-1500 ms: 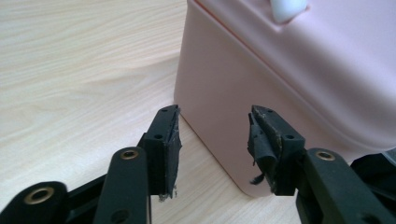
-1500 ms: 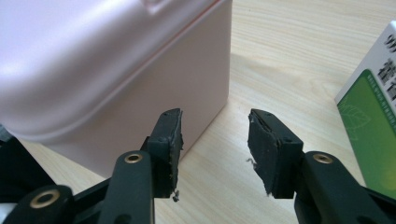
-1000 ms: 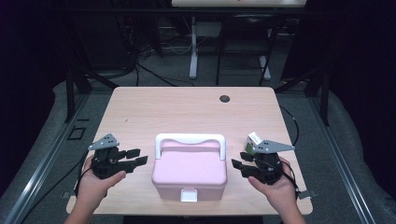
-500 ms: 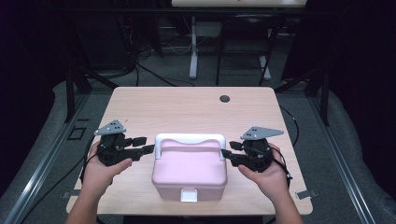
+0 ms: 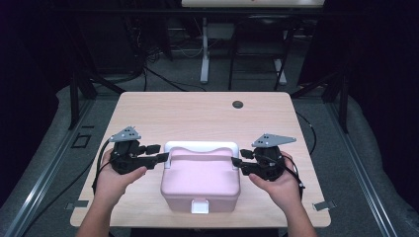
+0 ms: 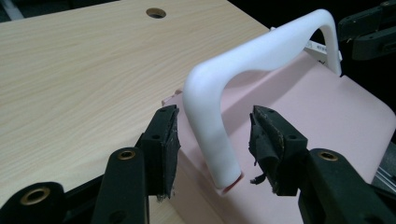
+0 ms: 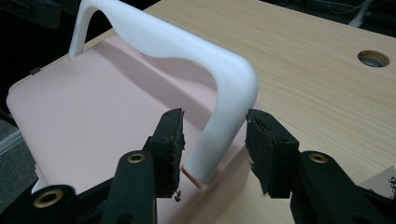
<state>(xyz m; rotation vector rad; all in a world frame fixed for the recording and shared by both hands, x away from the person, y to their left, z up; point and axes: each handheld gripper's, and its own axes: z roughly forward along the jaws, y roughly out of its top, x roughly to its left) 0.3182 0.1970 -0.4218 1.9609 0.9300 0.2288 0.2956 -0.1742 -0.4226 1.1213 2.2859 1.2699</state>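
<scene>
Pink box [image 5: 200,180] w/ white handle [image 5: 201,146], no legible label, betw 2 open claws.

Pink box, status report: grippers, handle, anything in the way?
Left gripper and right gripper open, each straddling one leg of white handle, pads not touching. Pink box closed on table. Nothing in the way.

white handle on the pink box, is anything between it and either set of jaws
No. Each leg of the white handle already stands between open jaws: one end inside the left gripper, the other inside the right gripper. Only small gaps separate pads and handle; nothing sits in them. The pink box lid is bare.
</scene>
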